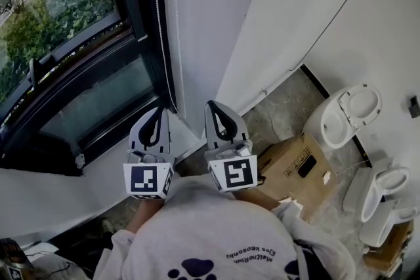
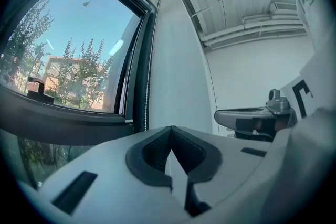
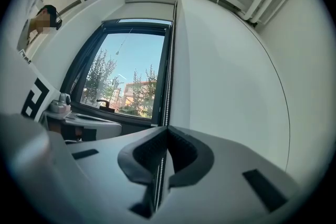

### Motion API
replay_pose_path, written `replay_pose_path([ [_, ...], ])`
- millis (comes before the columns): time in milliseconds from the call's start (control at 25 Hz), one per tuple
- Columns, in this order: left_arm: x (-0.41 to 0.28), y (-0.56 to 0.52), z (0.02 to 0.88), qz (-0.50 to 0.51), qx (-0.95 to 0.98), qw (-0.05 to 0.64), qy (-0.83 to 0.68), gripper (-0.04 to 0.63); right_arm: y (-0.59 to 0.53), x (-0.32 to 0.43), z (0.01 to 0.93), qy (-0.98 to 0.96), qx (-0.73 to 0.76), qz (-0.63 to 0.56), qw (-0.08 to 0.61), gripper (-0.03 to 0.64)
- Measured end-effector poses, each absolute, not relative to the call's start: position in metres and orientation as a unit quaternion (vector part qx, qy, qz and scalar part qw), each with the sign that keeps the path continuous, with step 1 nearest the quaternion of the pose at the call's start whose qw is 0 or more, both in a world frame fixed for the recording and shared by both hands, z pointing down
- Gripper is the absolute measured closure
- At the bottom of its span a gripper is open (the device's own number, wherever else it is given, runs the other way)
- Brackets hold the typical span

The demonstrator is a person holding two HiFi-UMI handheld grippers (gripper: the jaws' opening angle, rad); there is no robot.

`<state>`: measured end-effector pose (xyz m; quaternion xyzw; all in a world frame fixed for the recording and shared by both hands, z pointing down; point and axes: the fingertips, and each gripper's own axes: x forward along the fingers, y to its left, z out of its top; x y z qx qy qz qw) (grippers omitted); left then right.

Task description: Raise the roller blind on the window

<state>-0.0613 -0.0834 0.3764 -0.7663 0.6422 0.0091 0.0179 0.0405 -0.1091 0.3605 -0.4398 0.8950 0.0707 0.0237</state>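
The window (image 1: 65,23) is uncovered, with trees outside. In the right gripper view a white band, the rolled-up blind (image 3: 149,10), sits above the glass. The bead chain (image 1: 164,29) hangs down the window's dark right frame. My left gripper (image 1: 159,112) and right gripper (image 1: 210,103) are side by side, pointing level at the wall beside the frame. Both are shut with nothing between the pads. The chain (image 3: 167,81) runs straight ahead of the right gripper (image 3: 168,128), small and beyond its tips. It shows left of the left gripper (image 2: 171,127) as a dotted line, the chain (image 2: 148,71).
A white wall (image 1: 216,23) stands right of the window. On the floor to the right lie a cardboard box (image 1: 295,167) and white toilets (image 1: 344,115) (image 1: 384,187). The person's torso fills the bottom of the head view.
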Motion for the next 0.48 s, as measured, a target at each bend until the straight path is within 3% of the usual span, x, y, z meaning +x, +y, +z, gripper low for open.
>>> replay_pose_path([
  [480,-0.0621,-0.0763,0.3774,0.018,-0.763,0.010,0.646,0.586,-0.1058,0.0402,0.3653,0.899,-0.432,0.065,0.016,0.607],
])
